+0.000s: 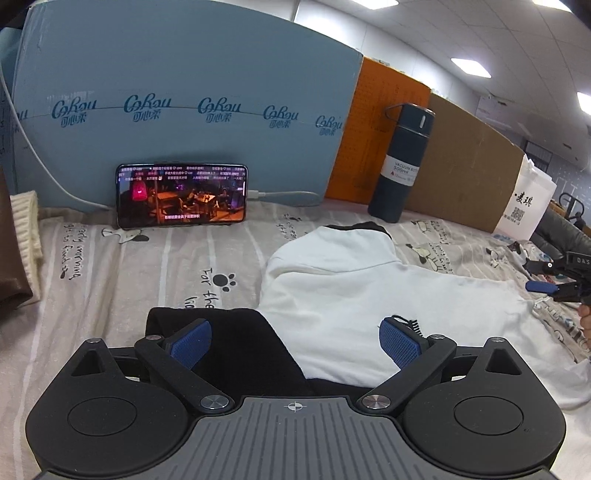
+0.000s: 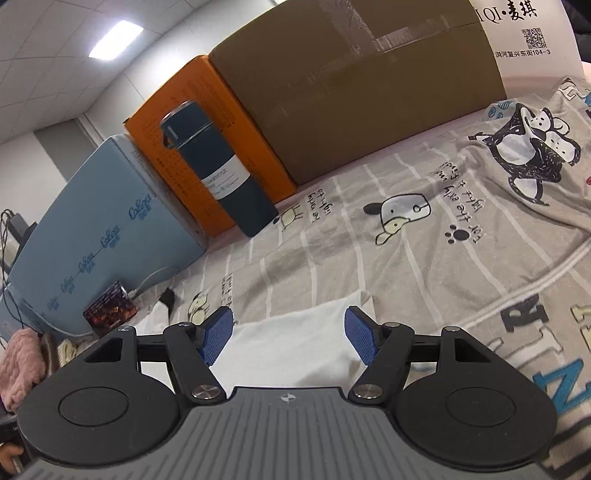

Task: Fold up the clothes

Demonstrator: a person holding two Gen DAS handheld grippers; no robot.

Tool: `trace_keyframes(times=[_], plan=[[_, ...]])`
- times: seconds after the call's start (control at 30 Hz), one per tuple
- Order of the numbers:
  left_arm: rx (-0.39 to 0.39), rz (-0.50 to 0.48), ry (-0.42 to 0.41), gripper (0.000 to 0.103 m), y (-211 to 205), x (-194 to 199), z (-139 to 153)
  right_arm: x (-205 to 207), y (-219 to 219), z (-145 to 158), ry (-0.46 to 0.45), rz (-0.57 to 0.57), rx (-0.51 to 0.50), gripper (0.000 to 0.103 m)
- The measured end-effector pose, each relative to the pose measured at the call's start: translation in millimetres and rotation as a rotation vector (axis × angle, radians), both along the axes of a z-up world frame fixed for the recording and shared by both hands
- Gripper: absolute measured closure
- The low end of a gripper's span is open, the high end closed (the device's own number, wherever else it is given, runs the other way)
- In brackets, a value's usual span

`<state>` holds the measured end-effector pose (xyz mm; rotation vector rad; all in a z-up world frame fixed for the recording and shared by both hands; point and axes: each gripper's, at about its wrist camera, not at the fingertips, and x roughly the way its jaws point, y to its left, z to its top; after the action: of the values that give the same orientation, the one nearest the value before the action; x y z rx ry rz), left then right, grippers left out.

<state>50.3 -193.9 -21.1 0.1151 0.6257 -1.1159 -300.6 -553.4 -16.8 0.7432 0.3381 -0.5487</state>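
The left gripper (image 1: 295, 341) has its fingers spread apart over a white garment (image 1: 351, 291) with black trim, lying flat on the patterned bedsheet (image 1: 147, 266). The right gripper (image 2: 289, 334), fingers also apart, hovers over its white edge. Behind stand a phone (image 1: 181, 195) and a bottle (image 1: 402, 162).

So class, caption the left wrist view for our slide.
Open left gripper hovers over a white-and-black garment on the bedsheet.

Left gripper (image 1: 295, 341), right gripper (image 2: 289, 332) agape

Your left gripper (image 1: 295, 341) body hides white garment (image 1: 354, 295) near hem. Bottle (image 2: 221, 177) label blurred, unreadable. Paper bag (image 2: 532, 33) cut off at top edge.
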Motion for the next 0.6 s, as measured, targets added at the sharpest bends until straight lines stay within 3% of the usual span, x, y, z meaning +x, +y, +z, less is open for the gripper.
trace_keyframes(times=[0.37,0.47,0.6], plan=[[0.011,-0.005,0.012,0.004,-2.5,2.3,-4.5,13.9,-25.3,-13.8,0.069,-0.005,0.008,0.040],[0.013,-0.005,0.014,0.004,-3.0,2.5,-5.6,13.1,-25.5,-15.6,0.049,0.033,0.030,0.055],[0.019,-0.008,0.014,0.004,-4.4,2.3,-6.8,15.3,-25.2,-12.8,0.066,0.050,0.014,0.059]])
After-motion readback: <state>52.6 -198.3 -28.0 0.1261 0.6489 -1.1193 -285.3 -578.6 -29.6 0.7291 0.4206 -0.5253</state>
